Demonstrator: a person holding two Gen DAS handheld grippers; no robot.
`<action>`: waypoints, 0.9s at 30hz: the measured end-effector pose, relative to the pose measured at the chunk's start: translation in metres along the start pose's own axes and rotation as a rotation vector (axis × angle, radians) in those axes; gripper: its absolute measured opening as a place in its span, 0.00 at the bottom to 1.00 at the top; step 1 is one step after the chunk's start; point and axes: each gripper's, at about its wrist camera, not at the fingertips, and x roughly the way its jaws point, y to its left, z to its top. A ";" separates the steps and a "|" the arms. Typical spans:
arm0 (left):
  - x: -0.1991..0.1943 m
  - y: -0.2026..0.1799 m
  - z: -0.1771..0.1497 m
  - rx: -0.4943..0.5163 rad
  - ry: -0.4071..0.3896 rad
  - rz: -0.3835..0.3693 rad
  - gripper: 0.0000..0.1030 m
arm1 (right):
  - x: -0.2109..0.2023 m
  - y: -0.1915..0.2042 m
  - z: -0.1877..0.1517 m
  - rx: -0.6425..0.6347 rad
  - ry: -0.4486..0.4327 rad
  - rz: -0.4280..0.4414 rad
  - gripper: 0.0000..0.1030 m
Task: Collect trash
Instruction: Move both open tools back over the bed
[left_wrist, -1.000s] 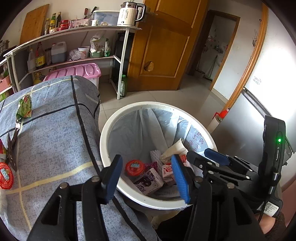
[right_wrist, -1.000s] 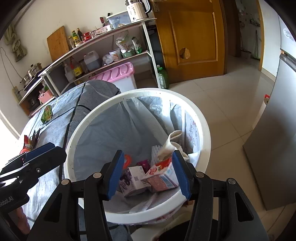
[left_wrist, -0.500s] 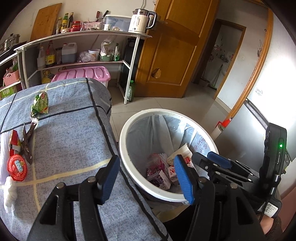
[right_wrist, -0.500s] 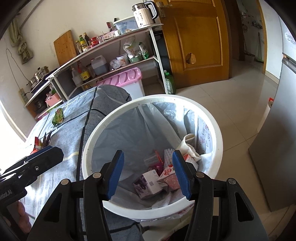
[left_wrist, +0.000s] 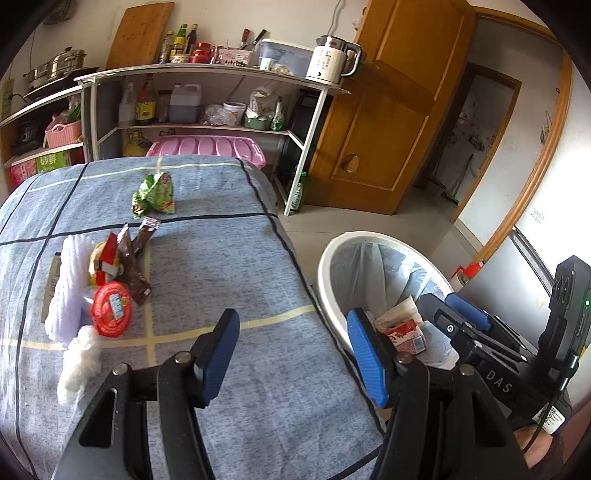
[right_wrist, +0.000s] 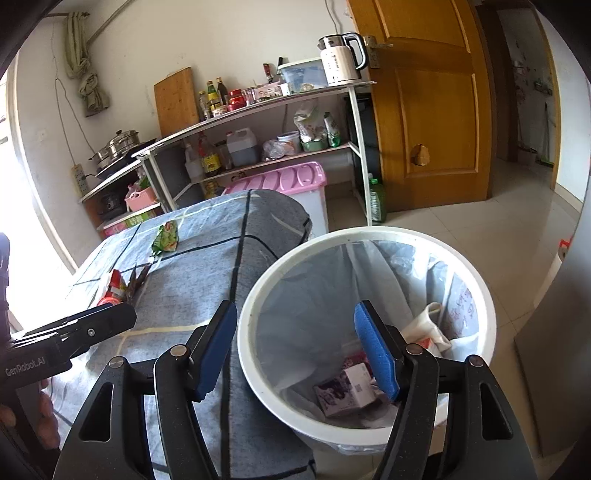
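Trash lies on the blue checked table cloth (left_wrist: 221, 266): a green wrapper (left_wrist: 155, 192), brown wrappers (left_wrist: 135, 258), a red round lid (left_wrist: 110, 310), white foam netting (left_wrist: 68, 280) and a white wad (left_wrist: 79, 369). My left gripper (left_wrist: 291, 354) hovers open and empty over the table's near right part. The white lined bin (right_wrist: 258, 295) stands beside the table and holds cartons (right_wrist: 343, 387). Above the bin's near rim, my right gripper (right_wrist: 295, 343) has its jaws opening with nothing between them.
A metal shelf rack (left_wrist: 207, 74) with bottles and a kettle (left_wrist: 332, 59) stands behind the table, with a pink storage box (left_wrist: 210, 147) under it. A wooden door (left_wrist: 388, 110) is at the back right. A grey appliance (left_wrist: 517, 280) flanks the bin.
A red and white carton that was between the right fingers now lies in the bin, and the right jaws stand wider. The left gripper has swung from the bin toward the table.
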 end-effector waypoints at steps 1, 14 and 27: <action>-0.003 0.007 0.000 -0.013 -0.002 0.003 0.61 | 0.001 0.005 0.001 -0.008 0.002 0.010 0.66; -0.034 0.093 -0.010 -0.134 -0.038 0.186 0.61 | 0.027 0.066 0.001 -0.070 0.062 0.154 0.73; -0.041 0.150 -0.022 -0.200 -0.011 0.251 0.64 | 0.064 0.119 -0.004 -0.154 0.118 0.191 0.73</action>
